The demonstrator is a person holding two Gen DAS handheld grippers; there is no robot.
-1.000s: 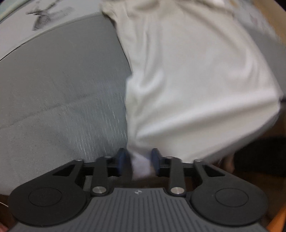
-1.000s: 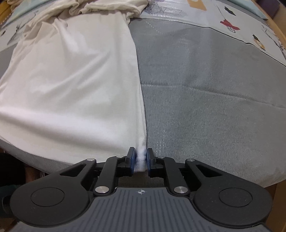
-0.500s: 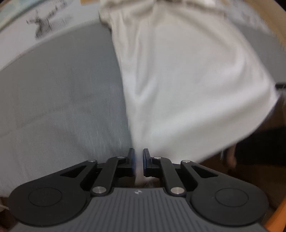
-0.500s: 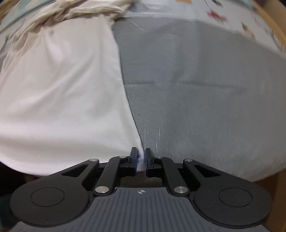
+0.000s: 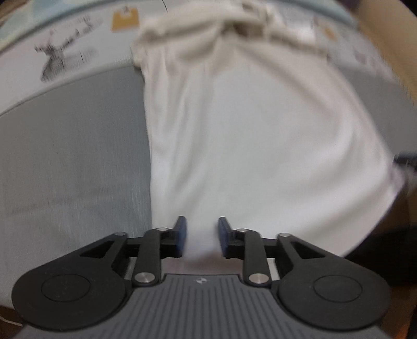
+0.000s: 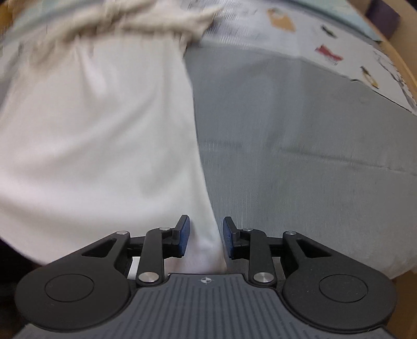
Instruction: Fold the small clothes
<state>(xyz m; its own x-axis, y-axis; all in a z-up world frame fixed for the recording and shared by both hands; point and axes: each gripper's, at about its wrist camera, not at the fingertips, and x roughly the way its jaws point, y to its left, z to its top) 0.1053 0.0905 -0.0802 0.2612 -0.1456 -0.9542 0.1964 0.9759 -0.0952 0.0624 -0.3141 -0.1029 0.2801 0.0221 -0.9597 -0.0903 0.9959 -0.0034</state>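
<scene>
Left wrist view: the left gripper (image 5: 200, 236) points steeply down over the near hem of a cream garment (image 5: 260, 146). Its jaws are opening; the hem lies between the blue pads (image 5: 182, 234), which stand apart from the cloth and do not press it. The garment is spread flat on a grey bed cover (image 5: 73, 156), its far end bunched into folds near the top of the frame. Beyond the grey area lies a pale printed sheet (image 5: 65, 57) with a dark stag figure and an orange patch (image 5: 124, 18). At the right edge, beside the garment's corner, a dark object shows; blur prevents identification. Whole frame is motion-blurred.

Right wrist view: the right gripper (image 6: 206, 240) points steeply down at the garment's other near corner (image 6: 208, 247). Jaws opening; the corner sits between the pads (image 6: 184, 236), loose, with gaps on both sides. The garment (image 6: 99, 146) fills the left half; the grey cover (image 6: 299, 156) fills the right, with one crease running across it. The printed sheet (image 6: 325, 39) lies beyond, carrying small red and orange figures. A wooden edge (image 6: 401, 67) curves along the right.
</scene>
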